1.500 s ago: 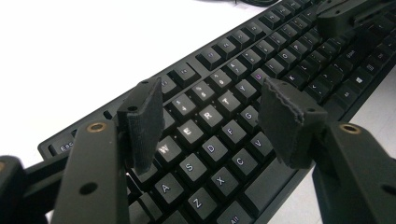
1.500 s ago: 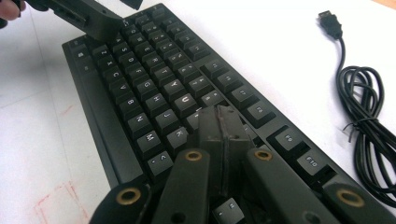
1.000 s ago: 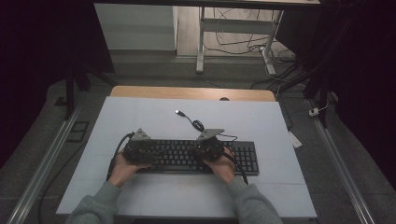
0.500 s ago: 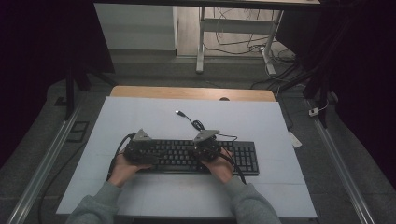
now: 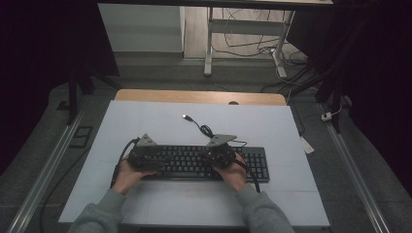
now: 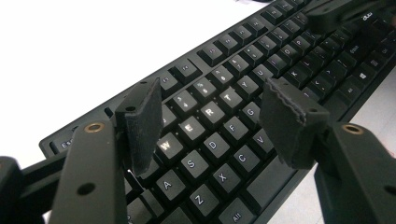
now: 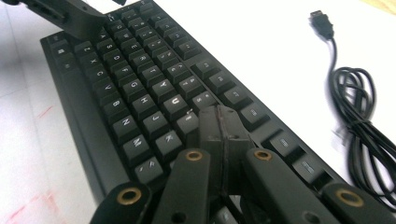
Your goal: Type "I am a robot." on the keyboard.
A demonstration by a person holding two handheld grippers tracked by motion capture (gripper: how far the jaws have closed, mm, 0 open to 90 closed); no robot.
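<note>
Left hand-held gripper (image 6: pixel 212 126) hovers with jaws apart over the black keyboard's (image 5: pixel 194 162) W-E-R-T keys, the keyboard stretching off toward its 1 o'clock. Right hand-held gripper (image 7: pixel 219 122), jaws pressed together, rests its tip on the keys near K. Both hands reach in from 6 o'clock over the white table (image 5: pixel 155 121), forearms angled inward.

A black keyboard (image 5: pixel 214 163) with white letters on its keys lies flat on the white bench (image 5: pixel 160 126), near its front edge, long side across, its keys facing up.
</note>
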